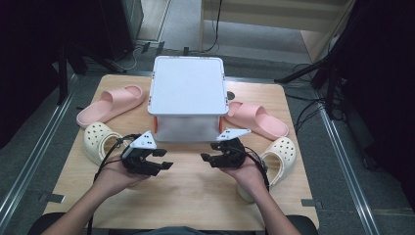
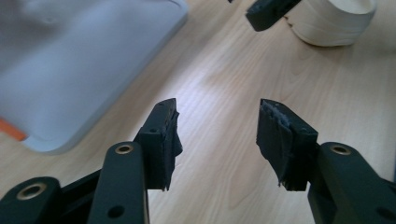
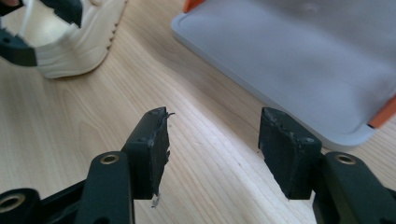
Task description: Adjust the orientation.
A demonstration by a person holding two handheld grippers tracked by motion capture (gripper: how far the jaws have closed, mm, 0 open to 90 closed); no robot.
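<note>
A white lidded box [image 1: 187, 98] with orange latches stands at the table's middle back. Two pink slides lie beside it, one at the left [image 1: 110, 105] and one at the right [image 1: 256, 120]. Two cream clogs sit nearer me, one at the left [image 1: 98, 141] and one at the right [image 1: 279, 159]. My left gripper [image 1: 164, 159] hovers open in front of the box, jaws pointing right, nothing between them. Facing it, my right gripper [image 1: 206, 158] is open and empty too. In the left gripper view, bare wood lies between the jaws of the left gripper [image 2: 217, 123]. The right gripper [image 3: 212, 133] also frames bare wood.
The wooden table [image 1: 195, 196] has free room in front of the box. The box's side [image 2: 70, 65] is close to the left gripper, and its side [image 3: 299, 60] is close to the right one. Dark stands and cables surround the table on the floor.
</note>
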